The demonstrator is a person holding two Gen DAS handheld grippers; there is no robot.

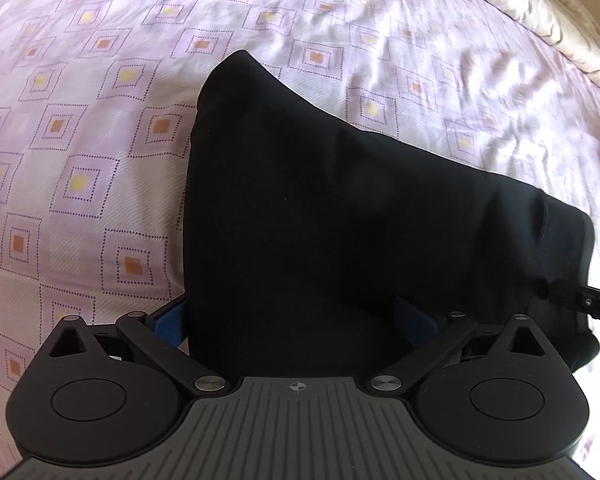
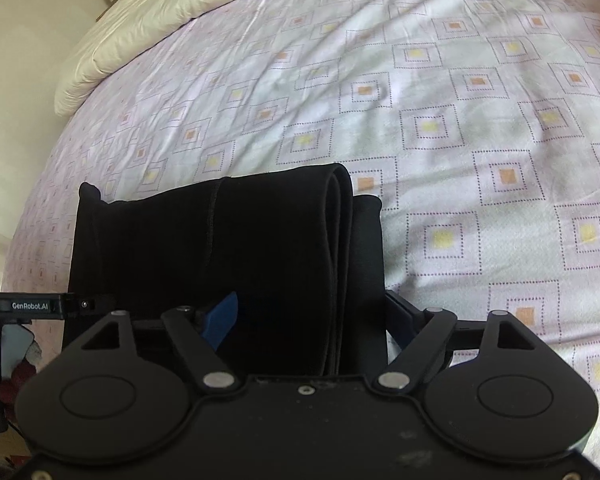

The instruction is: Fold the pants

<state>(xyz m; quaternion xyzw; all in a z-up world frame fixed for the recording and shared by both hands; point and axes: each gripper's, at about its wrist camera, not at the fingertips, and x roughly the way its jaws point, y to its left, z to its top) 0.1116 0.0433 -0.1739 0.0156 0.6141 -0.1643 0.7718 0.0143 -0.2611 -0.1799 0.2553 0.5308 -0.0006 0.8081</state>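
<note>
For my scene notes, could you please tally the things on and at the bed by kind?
Black folded pants: 1
Patterned bed sheet: 1
Cream pillow: 1
Grippers: 2, the left gripper and the right gripper, each with its jaws wide apart and the pants between them
Total: 5
</note>
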